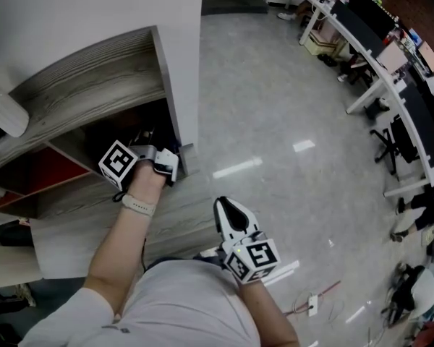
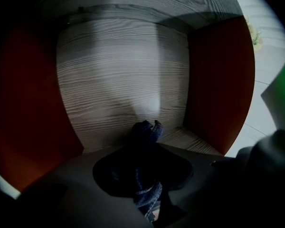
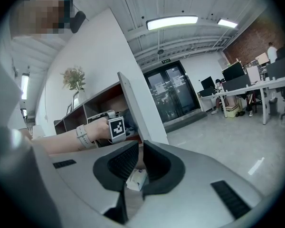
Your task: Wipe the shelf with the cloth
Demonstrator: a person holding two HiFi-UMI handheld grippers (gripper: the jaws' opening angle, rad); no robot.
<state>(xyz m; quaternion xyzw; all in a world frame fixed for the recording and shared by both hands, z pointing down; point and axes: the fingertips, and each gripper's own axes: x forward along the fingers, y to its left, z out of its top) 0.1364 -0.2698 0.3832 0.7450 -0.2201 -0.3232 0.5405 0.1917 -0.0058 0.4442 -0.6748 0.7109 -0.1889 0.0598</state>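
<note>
The shelf (image 1: 94,71) is grey woodgrain with red side panels, and my left gripper (image 1: 170,163) reaches into its end compartment. In the left gripper view a dark blue cloth (image 2: 143,131) is bunched between the jaws, and my left gripper (image 2: 145,144) is shut on it. The cloth's tip sits low in front of the compartment's woodgrain back panel (image 2: 109,80), close to the floor board (image 2: 190,139). My right gripper (image 1: 229,208) hangs over the floor away from the shelf, shut with nothing in it. The right gripper view has that gripper (image 3: 138,148) facing the shelf (image 3: 90,106) and the left gripper (image 3: 116,127).
A white upright panel (image 1: 181,49) closes the shelf's right end. A white object (image 1: 3,114) lies on the shelf top and a plant (image 3: 73,77) stands farther along. Desks and chairs (image 1: 390,85) line the far right. Cables (image 1: 315,302) lie on the glossy floor.
</note>
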